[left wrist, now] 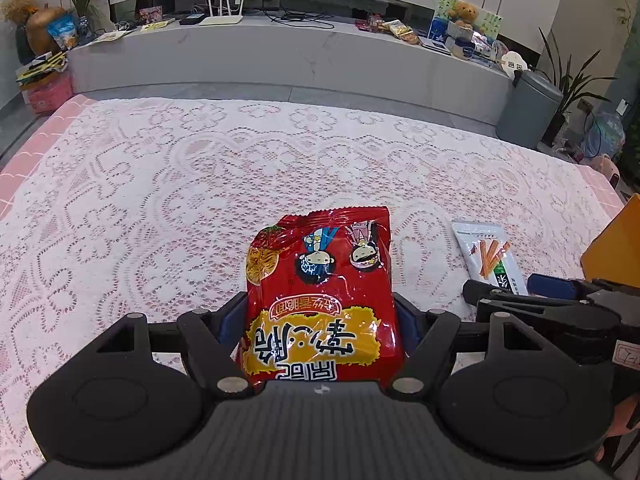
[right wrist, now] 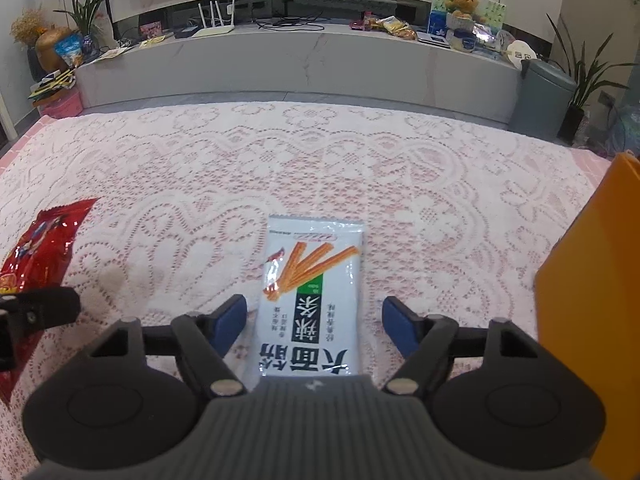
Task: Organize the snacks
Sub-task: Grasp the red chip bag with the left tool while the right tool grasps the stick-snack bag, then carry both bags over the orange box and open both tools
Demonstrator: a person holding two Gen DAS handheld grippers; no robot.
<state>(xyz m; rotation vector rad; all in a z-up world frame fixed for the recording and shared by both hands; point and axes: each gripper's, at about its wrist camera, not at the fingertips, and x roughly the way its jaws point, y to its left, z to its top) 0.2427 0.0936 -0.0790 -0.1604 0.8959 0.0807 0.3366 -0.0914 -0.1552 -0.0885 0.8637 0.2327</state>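
**Red noodle bag clamped, white snack packet between spread pads**

Red foil filled the near middle of the left wrist view: the left gripper (left wrist: 320,320) had its blue pads pressed against both sides of a red noodle bag (left wrist: 320,288), which stuck out forward over the lace tablecloth (left wrist: 160,200). Just to its right lay the white snack packet (left wrist: 490,256), flat on the cloth, with the black frame of the other tool beside it.

From the right wrist view, the right gripper (right wrist: 314,320) stood wide, its blue pads (right wrist: 230,320) apart from the packet's edges, the white snack packet (right wrist: 316,280) lying flat between them, printed side up. An orange box (right wrist: 592,300) rose at the right edge, close to that gripper. The red bag showed at the far left of this view.

Beyond the table ran a grey-white TV bench (right wrist: 300,64), with a grey bin (right wrist: 540,96) at its right end.
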